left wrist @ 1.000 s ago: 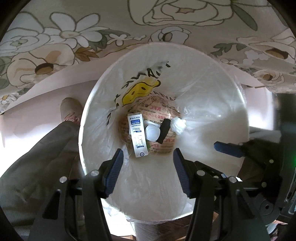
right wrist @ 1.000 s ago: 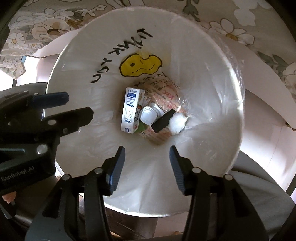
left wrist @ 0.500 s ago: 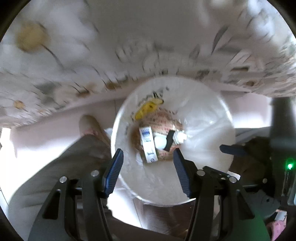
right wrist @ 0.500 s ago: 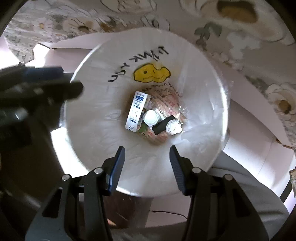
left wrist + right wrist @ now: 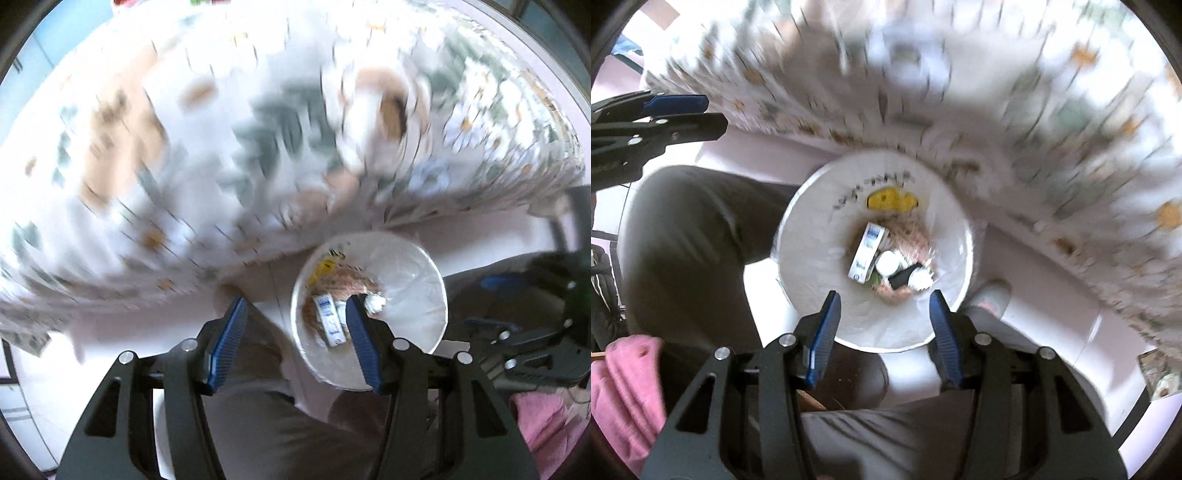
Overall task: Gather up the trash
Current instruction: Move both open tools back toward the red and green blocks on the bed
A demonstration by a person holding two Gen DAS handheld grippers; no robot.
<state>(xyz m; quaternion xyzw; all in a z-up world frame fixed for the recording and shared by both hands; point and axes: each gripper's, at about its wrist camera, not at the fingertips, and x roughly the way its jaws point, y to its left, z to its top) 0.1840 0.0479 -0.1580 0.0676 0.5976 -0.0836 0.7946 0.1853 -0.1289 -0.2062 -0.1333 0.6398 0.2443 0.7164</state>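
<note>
1. Grippers, near. Left gripper (image 5: 293,341), black frame with ribbed blue pads: jaws apart, nothing between them. Right gripper (image 5: 884,334), same build: jaws apart, nothing held. Both point steeply down over the bin.
2. Clothing, just below. Grey trouser leg (image 5: 690,243) of the person stands beside the bin; pink fabric (image 5: 624,391) lies at the frame edge; a light shoe (image 5: 991,299) shows by the bin's far side.
3. Bin, middle distance. White round waste bin lined with a clear plastic bag (image 5: 820,229), yellow smiley print on the liner. Collected trash sits at its bottom: white-and-blue carton (image 5: 866,251), white round cap (image 5: 887,261), black stub (image 5: 903,275), white crumpled wad (image 5: 919,280), printed paper wrapper (image 5: 908,232).
4. Desk, far. Floral cloth (image 5: 258,129) covers the desk and hangs over its edge close above the bin; heavily blurred, so any remaining litter on it cannot be made out.
5. Risks, judged. Overhanging cloth edge crowds the bin mouth and could snag a gripper or deflect a dropped piece onto the floor. Leg and shoe close by could knock the light bin. Loose liner could catch on a pad.
</note>
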